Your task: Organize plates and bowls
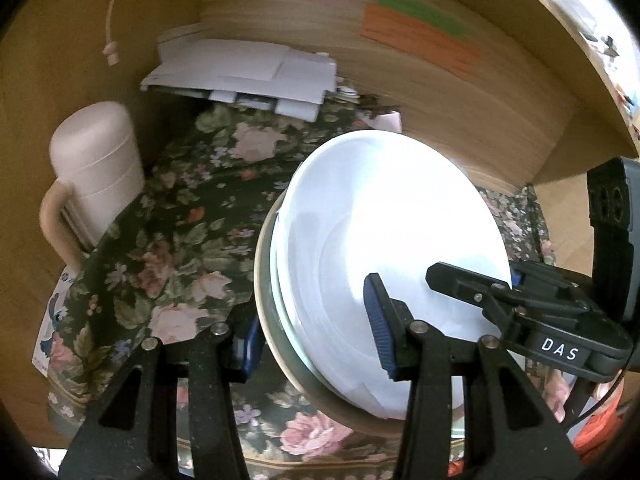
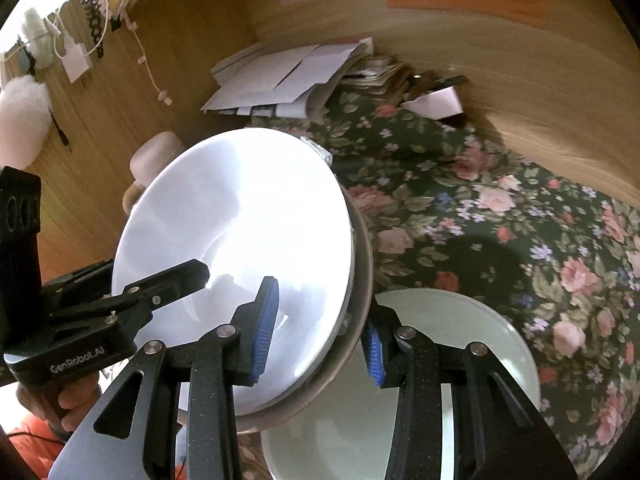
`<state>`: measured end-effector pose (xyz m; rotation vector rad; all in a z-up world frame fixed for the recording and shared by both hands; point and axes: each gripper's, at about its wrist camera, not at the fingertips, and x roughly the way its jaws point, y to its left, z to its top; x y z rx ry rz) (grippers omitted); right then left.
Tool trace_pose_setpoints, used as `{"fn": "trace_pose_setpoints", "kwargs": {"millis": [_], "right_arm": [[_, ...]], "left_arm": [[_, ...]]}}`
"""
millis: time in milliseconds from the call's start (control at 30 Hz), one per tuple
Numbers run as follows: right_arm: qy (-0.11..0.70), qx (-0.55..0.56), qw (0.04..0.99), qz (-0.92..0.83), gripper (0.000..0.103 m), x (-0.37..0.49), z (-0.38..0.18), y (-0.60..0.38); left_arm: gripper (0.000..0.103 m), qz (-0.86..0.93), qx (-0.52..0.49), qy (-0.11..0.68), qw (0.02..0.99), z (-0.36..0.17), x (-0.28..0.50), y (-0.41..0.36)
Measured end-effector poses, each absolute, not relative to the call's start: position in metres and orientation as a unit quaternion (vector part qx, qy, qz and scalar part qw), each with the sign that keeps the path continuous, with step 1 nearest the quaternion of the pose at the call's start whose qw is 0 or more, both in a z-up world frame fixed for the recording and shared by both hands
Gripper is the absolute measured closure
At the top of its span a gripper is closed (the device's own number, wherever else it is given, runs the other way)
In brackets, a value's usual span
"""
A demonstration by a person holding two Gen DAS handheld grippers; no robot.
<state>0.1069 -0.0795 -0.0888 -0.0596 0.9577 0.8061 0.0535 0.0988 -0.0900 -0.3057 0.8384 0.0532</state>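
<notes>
A tilted stack of white plates (image 1: 384, 240) nested in a beige bowl (image 1: 280, 360) hangs above the floral tablecloth (image 1: 180, 240). My left gripper (image 1: 314, 328) is shut on the stack's near rim, one blue pad inside and one outside. In the right wrist view the same stack of white plates (image 2: 240, 232) leans left, and my right gripper (image 2: 320, 334) is shut on its lower right rim. Each gripper shows in the other's view, clamped on the opposite side of the stack. A pale green plate (image 2: 472, 344) lies flat on the cloth under the right gripper.
A cream jug with a handle (image 1: 96, 168) stands at the left by the wooden wall. A pile of white papers (image 1: 248, 76) lies at the back. A wooden back panel (image 1: 460, 92) with coloured notes curves round the right. A person's hand (image 2: 72, 396) holds the left gripper.
</notes>
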Motion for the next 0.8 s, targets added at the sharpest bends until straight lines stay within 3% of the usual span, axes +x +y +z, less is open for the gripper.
{"fn": "trace_pose_setpoints", "kwargs": {"millis": [800], "right_arm": [[0.459, 0.012, 0.831, 0.314, 0.068, 0.108, -0.097, -0.166]], "left_arm": [[0.057, -0.044, -0.118, 0.435, 0.892, -0.096, 0.072, 0.022]]}}
